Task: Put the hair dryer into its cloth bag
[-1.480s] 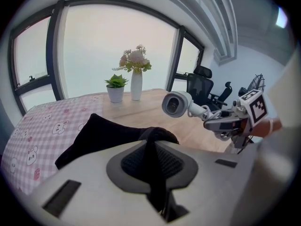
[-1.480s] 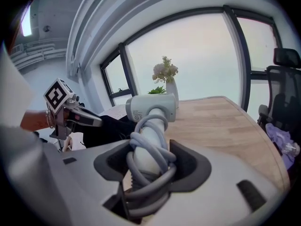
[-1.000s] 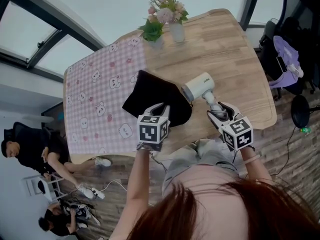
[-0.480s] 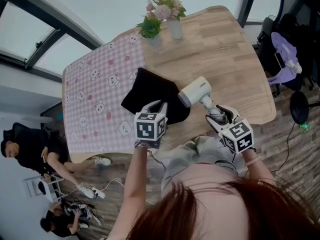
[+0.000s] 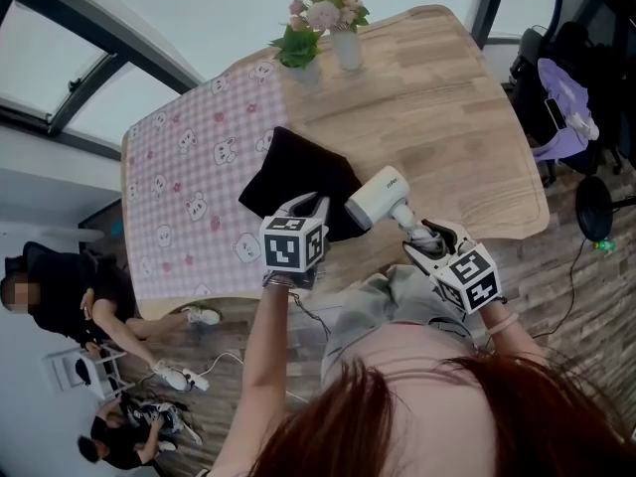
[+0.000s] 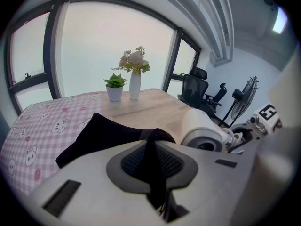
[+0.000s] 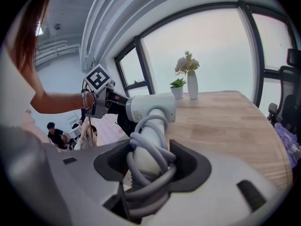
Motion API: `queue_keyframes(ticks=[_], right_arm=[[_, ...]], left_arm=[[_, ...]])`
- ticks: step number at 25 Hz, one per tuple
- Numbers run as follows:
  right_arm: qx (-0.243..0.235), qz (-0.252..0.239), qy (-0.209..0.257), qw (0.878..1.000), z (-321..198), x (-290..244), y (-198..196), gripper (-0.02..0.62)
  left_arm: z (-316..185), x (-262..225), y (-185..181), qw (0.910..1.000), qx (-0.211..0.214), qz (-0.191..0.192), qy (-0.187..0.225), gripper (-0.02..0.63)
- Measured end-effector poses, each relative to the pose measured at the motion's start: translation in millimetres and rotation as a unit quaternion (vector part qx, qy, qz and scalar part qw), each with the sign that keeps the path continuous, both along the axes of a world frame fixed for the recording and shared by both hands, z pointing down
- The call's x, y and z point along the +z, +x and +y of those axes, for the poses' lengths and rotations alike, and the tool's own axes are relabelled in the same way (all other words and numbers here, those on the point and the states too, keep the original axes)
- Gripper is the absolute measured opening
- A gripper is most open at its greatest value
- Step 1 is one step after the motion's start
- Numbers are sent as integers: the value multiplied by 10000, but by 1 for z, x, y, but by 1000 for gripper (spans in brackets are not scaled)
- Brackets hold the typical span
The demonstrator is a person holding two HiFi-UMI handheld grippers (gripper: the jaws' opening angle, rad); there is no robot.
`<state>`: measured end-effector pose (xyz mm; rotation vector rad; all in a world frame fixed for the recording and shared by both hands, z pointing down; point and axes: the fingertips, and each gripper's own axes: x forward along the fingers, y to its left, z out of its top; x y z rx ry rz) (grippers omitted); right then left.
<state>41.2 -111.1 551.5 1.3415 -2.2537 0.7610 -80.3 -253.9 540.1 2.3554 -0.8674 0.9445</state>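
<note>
hair dryer (image 5: 378, 196) gripped, cloth bag (image 5: 296, 172) pinched

- The gripper (image 6: 154, 164) pinches a raised fold of the black bag (image 6: 101, 135).
- The dryer (image 6: 201, 128) shows its round end just right of the bag, over the worktop (image 6: 153, 108).

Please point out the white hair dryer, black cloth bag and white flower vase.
white hair dryer (image 5: 378, 194), head view, barrel.
black cloth bag (image 5: 291, 172), head view, flat middle.
white flower vase (image 5: 347, 52), head view, body.

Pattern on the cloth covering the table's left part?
Pink-and-white checked tablecloth, printed with small white cartoon animal faces. It shows best in the head view.
</note>
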Motion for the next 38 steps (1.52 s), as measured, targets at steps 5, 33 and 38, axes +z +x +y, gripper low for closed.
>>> queue_keyframes(ticks=[5, 33, 38], right_arm=[[-135, 18, -54, 9999, 7, 4, -13, 233], [-1068, -805, -917, 9868, 35, 31, -70, 233], [-1167, -797, -977, 9851, 26, 33, -69, 233]], left_arm=[[3, 3, 0, 10000, 46, -14, -40, 41], [9, 2, 1, 9990, 415, -153, -19, 41], [10, 2, 0, 9985, 509, -209, -16, 41]])
